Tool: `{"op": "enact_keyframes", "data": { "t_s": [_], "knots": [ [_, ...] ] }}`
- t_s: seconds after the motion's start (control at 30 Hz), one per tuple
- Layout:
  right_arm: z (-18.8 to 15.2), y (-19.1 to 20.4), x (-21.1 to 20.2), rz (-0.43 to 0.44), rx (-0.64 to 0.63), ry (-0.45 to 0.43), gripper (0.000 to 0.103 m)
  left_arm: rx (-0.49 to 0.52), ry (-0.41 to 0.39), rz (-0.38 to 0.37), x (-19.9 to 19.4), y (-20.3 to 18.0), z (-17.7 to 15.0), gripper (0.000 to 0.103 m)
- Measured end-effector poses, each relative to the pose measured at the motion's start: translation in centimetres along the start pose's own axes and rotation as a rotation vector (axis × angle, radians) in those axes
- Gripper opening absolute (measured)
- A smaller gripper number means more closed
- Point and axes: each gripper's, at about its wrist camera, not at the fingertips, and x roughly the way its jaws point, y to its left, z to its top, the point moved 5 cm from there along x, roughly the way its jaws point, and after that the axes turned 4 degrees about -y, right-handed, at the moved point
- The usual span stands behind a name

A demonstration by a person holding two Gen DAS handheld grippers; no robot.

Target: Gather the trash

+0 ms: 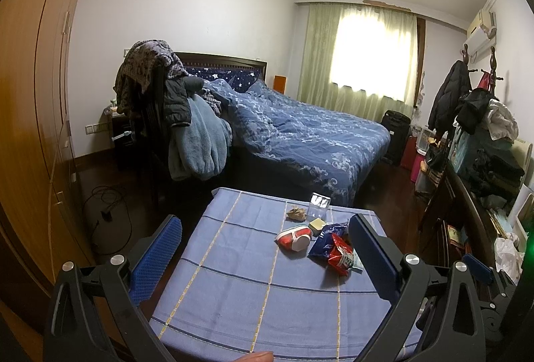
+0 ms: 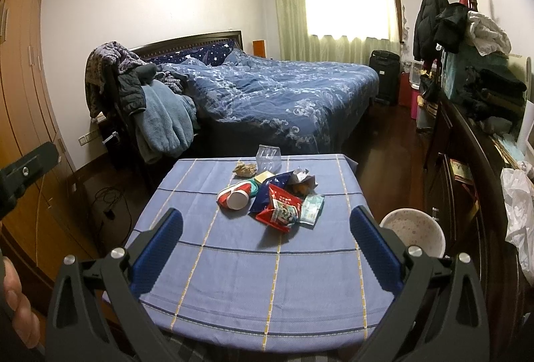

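A heap of trash lies on a table with a blue checked cloth (image 2: 233, 278): a crushed red and white cup (image 2: 235, 194), a red snack bag (image 2: 278, 210), a dark blue wrapper (image 2: 270, 187), a green packet (image 2: 312, 208), a brown crumpled paper (image 2: 245, 169), a yellow pad (image 2: 263, 176) and a clear plastic cup (image 2: 268, 158). The same cup (image 1: 293, 237), red bag (image 1: 340, 253) and clear cup (image 1: 318, 205) show in the left wrist view. My left gripper (image 1: 263, 248) is open and empty over the table's near half. My right gripper (image 2: 267, 242) is open and empty, short of the heap.
A white speckled bin (image 2: 414, 230) stands at the table's right side. A bed (image 2: 283, 88) with a blue duvet lies behind the table, a chair draped with clothes (image 2: 133, 95) to its left. A wooden wardrobe (image 1: 30, 95) runs along the left, a cluttered dark dresser (image 2: 474, 141) along the right.
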Motion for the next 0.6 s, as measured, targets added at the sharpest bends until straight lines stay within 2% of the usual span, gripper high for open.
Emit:
{"op": "enact_keyframes", "data": {
  "t_s": [0.6],
  "knots": [
    [-1.0,-0.5,0.6,-0.007,0.004,0.022,0.100,0.005,0.017,0.005,0.6,0.7,-1.8,0.100]
  ]
}}
